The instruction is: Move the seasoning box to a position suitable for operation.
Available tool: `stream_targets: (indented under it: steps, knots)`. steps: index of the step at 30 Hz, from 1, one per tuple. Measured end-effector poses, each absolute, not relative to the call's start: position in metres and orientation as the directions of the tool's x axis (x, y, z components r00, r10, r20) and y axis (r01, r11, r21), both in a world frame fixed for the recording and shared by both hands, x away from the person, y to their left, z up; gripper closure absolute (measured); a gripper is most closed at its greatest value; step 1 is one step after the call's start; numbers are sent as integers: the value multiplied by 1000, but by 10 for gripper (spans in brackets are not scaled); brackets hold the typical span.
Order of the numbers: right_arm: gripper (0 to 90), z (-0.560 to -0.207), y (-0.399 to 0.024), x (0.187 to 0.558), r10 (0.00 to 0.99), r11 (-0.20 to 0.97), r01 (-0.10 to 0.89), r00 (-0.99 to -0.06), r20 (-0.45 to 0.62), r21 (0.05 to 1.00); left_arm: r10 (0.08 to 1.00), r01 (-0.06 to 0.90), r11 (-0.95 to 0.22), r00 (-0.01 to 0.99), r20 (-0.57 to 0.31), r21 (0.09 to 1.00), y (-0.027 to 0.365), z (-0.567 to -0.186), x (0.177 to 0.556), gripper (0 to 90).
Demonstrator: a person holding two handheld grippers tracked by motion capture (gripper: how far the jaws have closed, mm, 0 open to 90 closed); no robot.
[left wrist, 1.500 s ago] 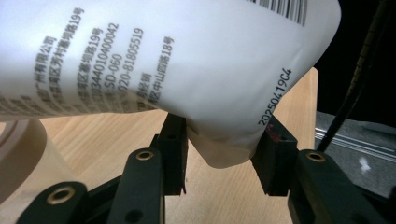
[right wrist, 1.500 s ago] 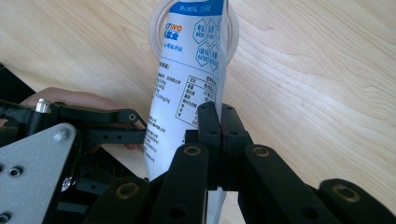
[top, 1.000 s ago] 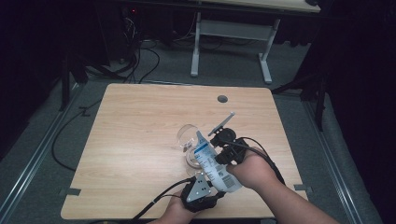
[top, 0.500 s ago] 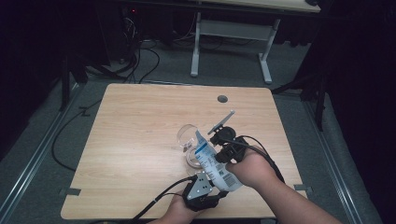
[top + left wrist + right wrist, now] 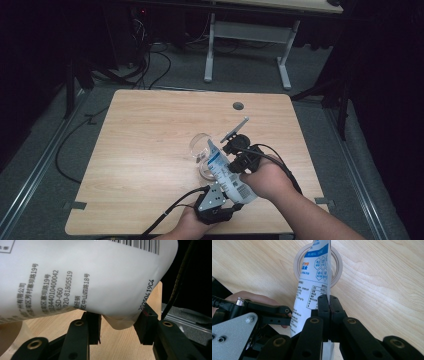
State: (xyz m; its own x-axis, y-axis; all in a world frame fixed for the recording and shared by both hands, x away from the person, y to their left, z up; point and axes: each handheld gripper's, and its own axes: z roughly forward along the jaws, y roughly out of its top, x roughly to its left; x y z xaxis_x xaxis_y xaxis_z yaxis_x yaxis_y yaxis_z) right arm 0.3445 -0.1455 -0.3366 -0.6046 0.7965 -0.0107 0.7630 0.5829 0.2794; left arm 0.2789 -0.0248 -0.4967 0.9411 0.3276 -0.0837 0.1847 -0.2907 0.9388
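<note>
Wooden table (image 5: pixel 150 150): one pouch (image 5: pixel 227 172), one glass (image 5: pixel 202 150); right tongs (image 5: pixel 329 305) pinching pouch, left tongs (image 5: pixel 117 326) seemingly spread.

White pouch (image 5: pixel 82 275) spans upper frame, black printed text, digits and barcode strip near top edge. Pouch's lower corner hangs between left gripper (image 5: pixel 117 326) jaws; jaws apart, gap showing either side of corner. Light wooden desk (image 5: pixel 117 345) beneath. Black cable (image 5: pixel 178 282) runs diagonally at right against dark background.
</note>
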Motion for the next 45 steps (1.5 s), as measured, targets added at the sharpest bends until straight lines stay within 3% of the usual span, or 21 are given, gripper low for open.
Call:
stream_targets:
  steps: [45]
  knots:
    - [900,-332,-138,349,786,597,748,-618,-22,289,319,190,-272,943,-98,943,-24,-491,283,614]
